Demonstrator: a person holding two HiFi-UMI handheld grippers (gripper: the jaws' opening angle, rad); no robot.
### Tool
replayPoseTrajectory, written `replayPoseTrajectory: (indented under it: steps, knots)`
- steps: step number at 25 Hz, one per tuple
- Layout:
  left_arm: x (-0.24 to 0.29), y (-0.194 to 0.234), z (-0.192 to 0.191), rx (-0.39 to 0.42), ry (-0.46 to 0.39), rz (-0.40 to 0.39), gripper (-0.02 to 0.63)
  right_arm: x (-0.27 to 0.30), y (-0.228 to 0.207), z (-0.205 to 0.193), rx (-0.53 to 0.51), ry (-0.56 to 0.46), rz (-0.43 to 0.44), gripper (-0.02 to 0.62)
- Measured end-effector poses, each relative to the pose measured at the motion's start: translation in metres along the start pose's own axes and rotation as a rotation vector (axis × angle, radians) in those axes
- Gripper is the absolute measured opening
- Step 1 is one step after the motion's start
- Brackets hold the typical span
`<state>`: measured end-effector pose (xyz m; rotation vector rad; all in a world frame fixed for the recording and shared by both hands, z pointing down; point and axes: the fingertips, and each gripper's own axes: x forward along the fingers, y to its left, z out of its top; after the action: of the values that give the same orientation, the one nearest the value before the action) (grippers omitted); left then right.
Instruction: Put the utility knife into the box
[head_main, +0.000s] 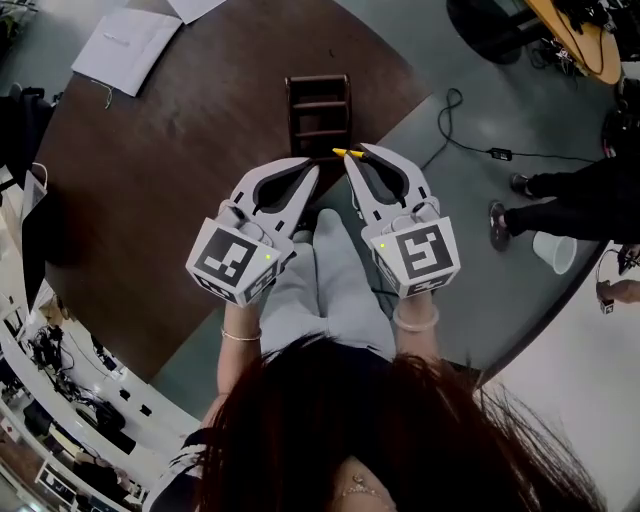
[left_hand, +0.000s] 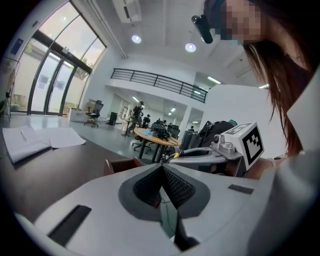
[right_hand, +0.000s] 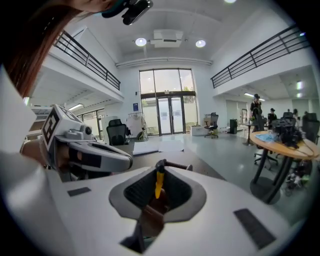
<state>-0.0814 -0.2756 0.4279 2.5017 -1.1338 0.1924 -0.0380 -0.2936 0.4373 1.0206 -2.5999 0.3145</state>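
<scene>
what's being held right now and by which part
The right gripper pinches the yellow utility knife at its jaw tips, one end poking out sideways; where along it is hidden. The left gripper is shut, empty.

The utility knife (right_hand: 158, 182) is mostly concealed between the right gripper (right_hand: 160, 165) jaws; box (head_main: 292, 110) contents ahead: too dark to resolve.

Left tool (left_hand: 161, 168) jaws together, nothing between them. Brown box (left_hand: 120, 164) sits on dark desk (left_hand: 65, 167) just past the tips. Right of box: right tool (left_hand: 173, 156) pinching yellow utility knife (left_hand: 176, 154). Papers (left_hand: 37, 140) far left of box.
</scene>
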Motion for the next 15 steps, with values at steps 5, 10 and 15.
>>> replayPoseTrajectory:
  steps: [5,10,15]
  knots:
    - [0.005,0.011,-0.019,-0.035,0.022,0.012,0.001,0.021,0.002,-0.033,0.015,0.038,0.000,0.051]
    - [0.009,0.017,-0.031,-0.053,0.027,0.013,0.002,0.034,0.005,-0.051,0.006,0.066,0.006,0.051]
    - [0.014,0.022,-0.042,-0.073,0.036,0.010,0.002,0.043,0.006,-0.065,0.008,0.091,0.022,0.052]
